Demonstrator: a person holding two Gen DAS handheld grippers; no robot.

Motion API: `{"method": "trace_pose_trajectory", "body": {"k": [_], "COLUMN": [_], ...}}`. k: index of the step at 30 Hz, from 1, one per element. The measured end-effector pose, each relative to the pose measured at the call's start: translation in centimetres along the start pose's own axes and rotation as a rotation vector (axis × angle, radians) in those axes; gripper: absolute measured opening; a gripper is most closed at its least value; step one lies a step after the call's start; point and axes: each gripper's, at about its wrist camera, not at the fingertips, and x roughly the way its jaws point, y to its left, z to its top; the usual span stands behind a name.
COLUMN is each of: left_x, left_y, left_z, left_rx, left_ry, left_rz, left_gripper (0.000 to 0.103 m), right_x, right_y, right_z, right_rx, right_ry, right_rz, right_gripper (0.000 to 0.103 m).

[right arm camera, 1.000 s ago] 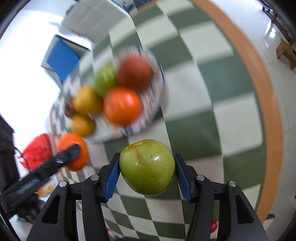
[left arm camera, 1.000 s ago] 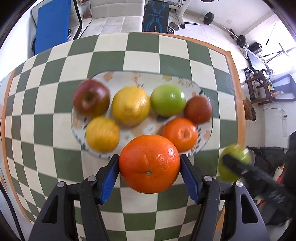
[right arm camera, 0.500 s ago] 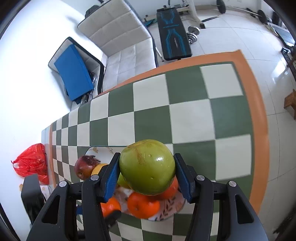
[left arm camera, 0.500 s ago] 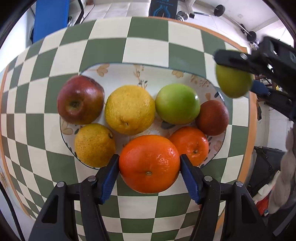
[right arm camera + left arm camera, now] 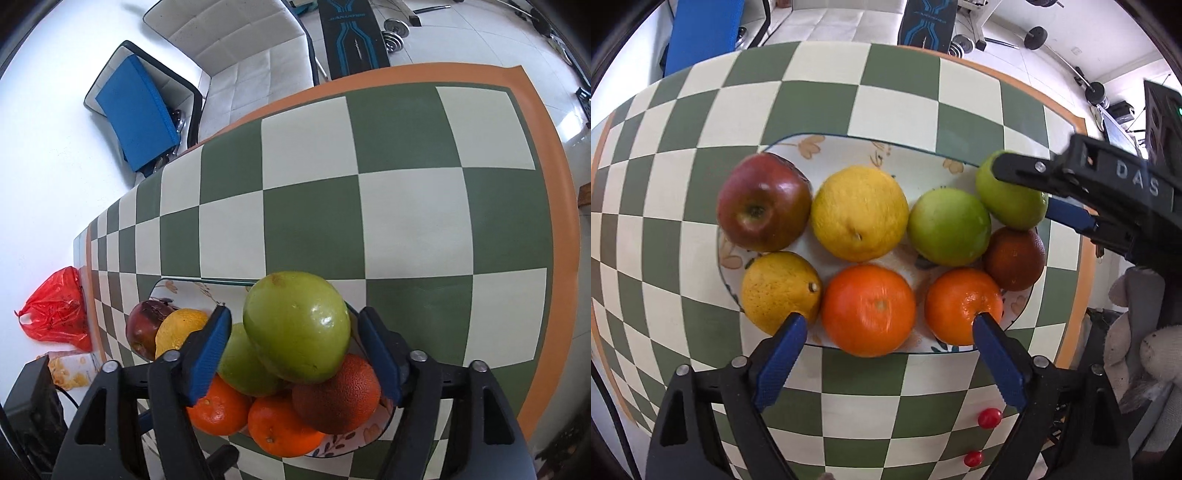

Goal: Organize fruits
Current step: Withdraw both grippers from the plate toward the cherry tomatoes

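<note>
A floral plate on the checkered table holds a red apple, two lemons, a green apple, a dark red fruit and two oranges. My left gripper is open, its fingers either side of the near orange, which rests on the plate's front edge. My right gripper is open around a second green apple that sits on the plate's far right, on the other fruit; it also shows in the left wrist view.
Two small red fruits lie on the table near the front edge. Beyond the table are a white sofa with a blue cushion, a weight bench and a red bag on the floor.
My left gripper opened and let go of the orange onto the plate's front. My right gripper lowered the green apple onto the plate's right end and opened.
</note>
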Motion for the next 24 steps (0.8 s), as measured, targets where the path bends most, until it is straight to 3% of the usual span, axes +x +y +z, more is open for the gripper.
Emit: {"method": "trace_pose_trajectory", "body": {"k": [7,9,16,24], "left_x": [-3.1,-3.7,-5.1,-7.6], "left_y": [0.6,1.1,2.4,2.2], "left_z": [-0.5,-0.8,-2.3,-4.8], "left_rx": [0.019,0.023,0.032,0.073], "left_ry": [-0.133,-0.156,-0.2,-0.269], "left_rz": [0.13,0.156,0.188,0.203], "left_gripper": [0.092,0.092,0.092,0.092], "right_x": [-2.1,-3.5,-6.6,-8.8], "right_y": [-0.9,-0.8,0.1,1.5], "right_z": [-1.0,-2.0,-7.9,-13.7], "right_rx": [0.017,-0.003,-0.079,-0.109], "right_ry": [-0.027,-0.057,-0.139,-0.22], "right_rz": [-0.013,-0.05,-0.256,-0.329], "right_gripper": [0.078,0.091,0.095,0.096]}}
